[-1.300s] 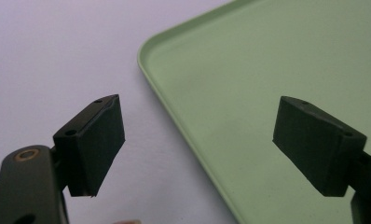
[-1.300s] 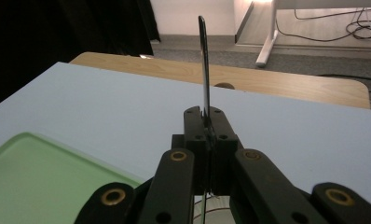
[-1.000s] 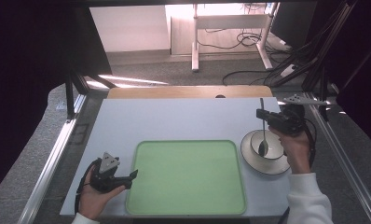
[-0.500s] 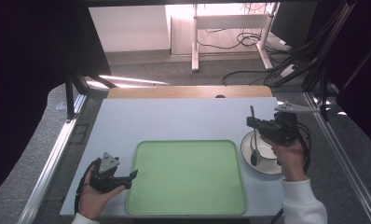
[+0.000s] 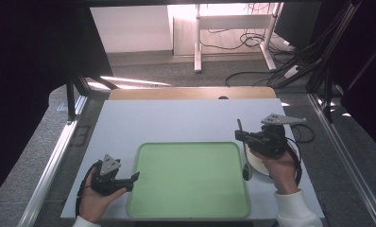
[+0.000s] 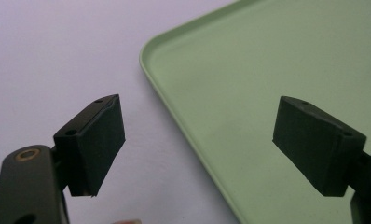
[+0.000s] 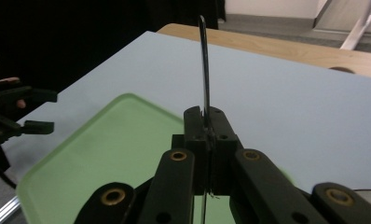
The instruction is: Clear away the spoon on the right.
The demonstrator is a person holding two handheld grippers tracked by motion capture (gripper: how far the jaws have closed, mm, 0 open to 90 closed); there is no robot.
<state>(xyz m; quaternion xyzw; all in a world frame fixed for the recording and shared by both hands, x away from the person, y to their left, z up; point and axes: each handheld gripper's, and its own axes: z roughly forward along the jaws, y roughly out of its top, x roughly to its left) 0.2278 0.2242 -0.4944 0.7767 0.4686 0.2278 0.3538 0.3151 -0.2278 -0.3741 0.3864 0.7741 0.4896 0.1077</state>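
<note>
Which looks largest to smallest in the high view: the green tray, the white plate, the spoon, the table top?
1. Table top
2. Green tray
3. White plate and spoon: unsure, since the right gripper and hand hide most of the plate.

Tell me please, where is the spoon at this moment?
The spoon is clamped in the right gripper, held at the right edge of the green tray, beside the white plate in the high view.

Tray point(image 5: 191, 179) pale green; table point(image 5: 176, 120) light grey.
</note>
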